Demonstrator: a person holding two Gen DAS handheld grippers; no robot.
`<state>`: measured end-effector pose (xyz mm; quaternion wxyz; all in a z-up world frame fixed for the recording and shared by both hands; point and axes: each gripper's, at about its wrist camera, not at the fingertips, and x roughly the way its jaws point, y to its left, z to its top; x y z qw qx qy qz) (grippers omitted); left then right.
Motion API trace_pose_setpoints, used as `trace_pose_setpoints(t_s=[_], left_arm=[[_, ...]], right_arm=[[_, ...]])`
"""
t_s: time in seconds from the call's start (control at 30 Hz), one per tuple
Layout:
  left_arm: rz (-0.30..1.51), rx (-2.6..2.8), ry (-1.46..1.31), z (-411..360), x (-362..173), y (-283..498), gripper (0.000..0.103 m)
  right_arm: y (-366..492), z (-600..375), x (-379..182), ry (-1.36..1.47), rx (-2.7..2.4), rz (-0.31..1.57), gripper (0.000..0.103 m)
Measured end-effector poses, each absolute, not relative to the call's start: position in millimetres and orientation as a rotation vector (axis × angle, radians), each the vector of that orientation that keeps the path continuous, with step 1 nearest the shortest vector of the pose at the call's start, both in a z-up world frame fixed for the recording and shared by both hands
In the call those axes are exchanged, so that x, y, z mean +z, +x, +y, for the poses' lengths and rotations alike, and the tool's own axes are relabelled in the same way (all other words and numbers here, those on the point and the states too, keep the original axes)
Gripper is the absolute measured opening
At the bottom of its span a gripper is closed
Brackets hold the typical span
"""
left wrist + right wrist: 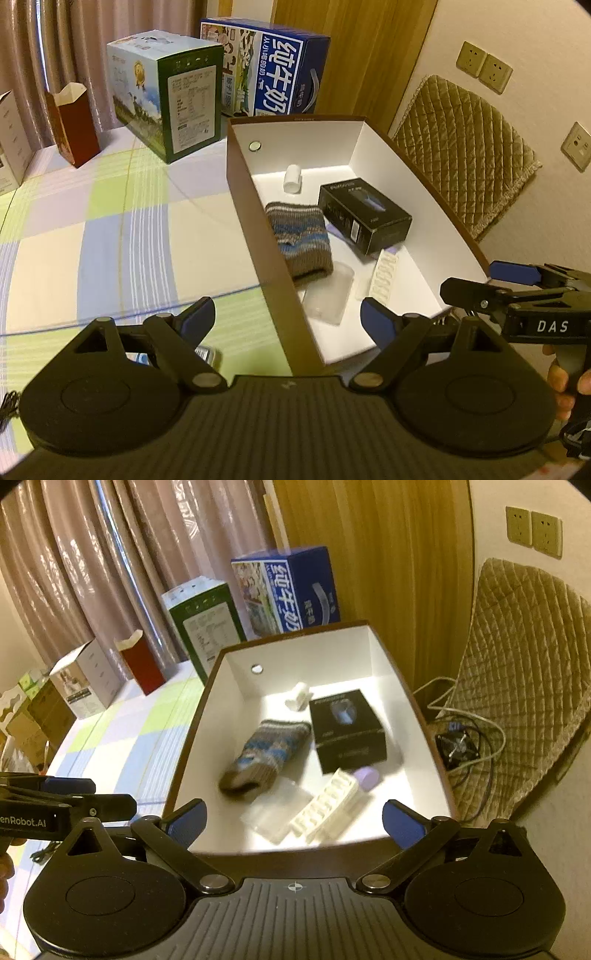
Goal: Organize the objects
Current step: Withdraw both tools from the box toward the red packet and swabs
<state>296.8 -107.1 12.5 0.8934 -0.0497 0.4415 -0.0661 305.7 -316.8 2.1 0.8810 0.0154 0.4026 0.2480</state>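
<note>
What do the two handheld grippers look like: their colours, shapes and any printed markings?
Both the left gripper and the right gripper are matt black, with two round discs, ribbed centre plates and blue-padded fingers. White letters "DAS" show on the right one's side, "enRobot.AI" on the left one's.

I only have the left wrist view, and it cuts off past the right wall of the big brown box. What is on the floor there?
Observer: In the right wrist view, loose cables and a small black fan lie between the brown box and the quilted cushion.
Operator: Is the right claw carrying anything?
Observer: No. It is open, with nothing between its pads.
Operator: What sits by the near side of the black carton?
Observer: A lilac round piece, next to the white ribbed tray.
</note>
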Motion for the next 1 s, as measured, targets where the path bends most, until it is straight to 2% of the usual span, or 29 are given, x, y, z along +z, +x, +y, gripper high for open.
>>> trace_pose_setpoints(t_s=[0.4,1.0], left_arm=[[0.921,-0.137,-0.112,-87.4,9.8,242.9,0.083],[0.970,-0.001,-0.156,-6.1,-6.9,174.8,0.085]], right_arm=[[259.2,-295.1,-5.9,0.016,0.549,0.877,0.100],[210.3,-222.6,-34.0,-0.058,0.664,0.971,0.100]])
